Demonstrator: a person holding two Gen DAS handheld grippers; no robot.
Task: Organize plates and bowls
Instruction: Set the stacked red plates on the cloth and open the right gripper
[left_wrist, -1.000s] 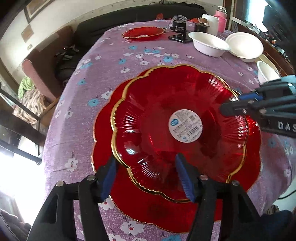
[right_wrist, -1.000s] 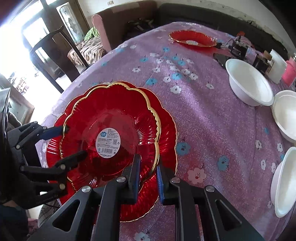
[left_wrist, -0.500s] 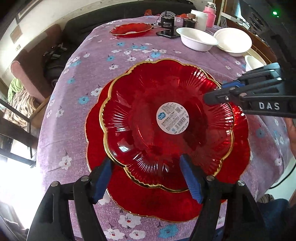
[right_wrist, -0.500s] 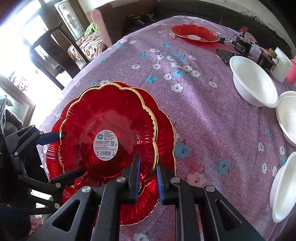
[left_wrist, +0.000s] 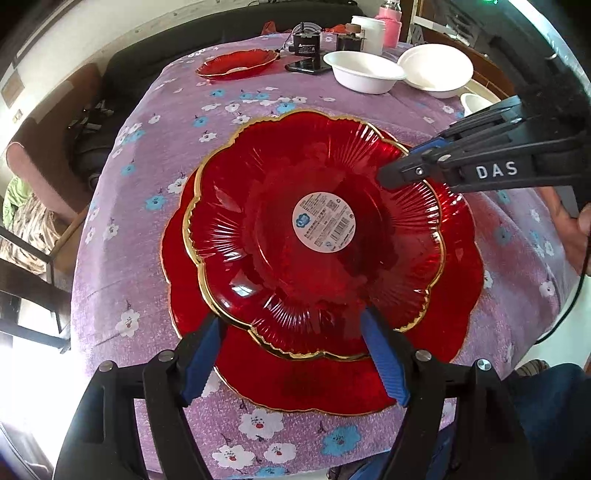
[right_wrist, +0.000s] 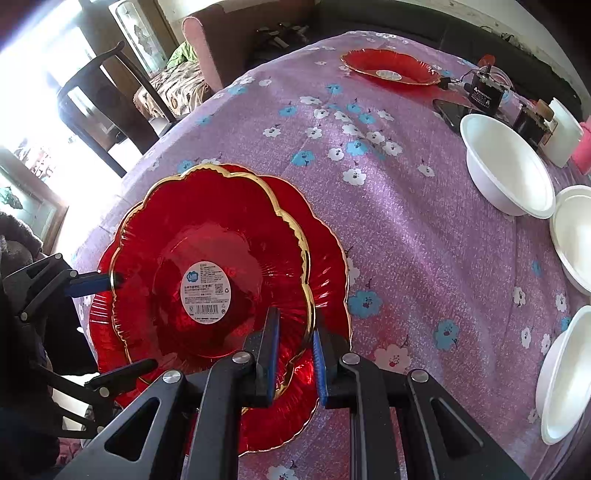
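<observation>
A smaller red plate with a gold scalloped rim and a round white sticker at its centre lay on a larger red plate, near the edge of a table covered by a purple flowered cloth. The right gripper pinched the upper plate's rim between its blue-padded fingers, one finger above the rim and one outside it. The left gripper was spread wide, its fingers standing either side of the near rim without closing on it. Far across the table sat another red plate, and three white bowls stood along the right side.
</observation>
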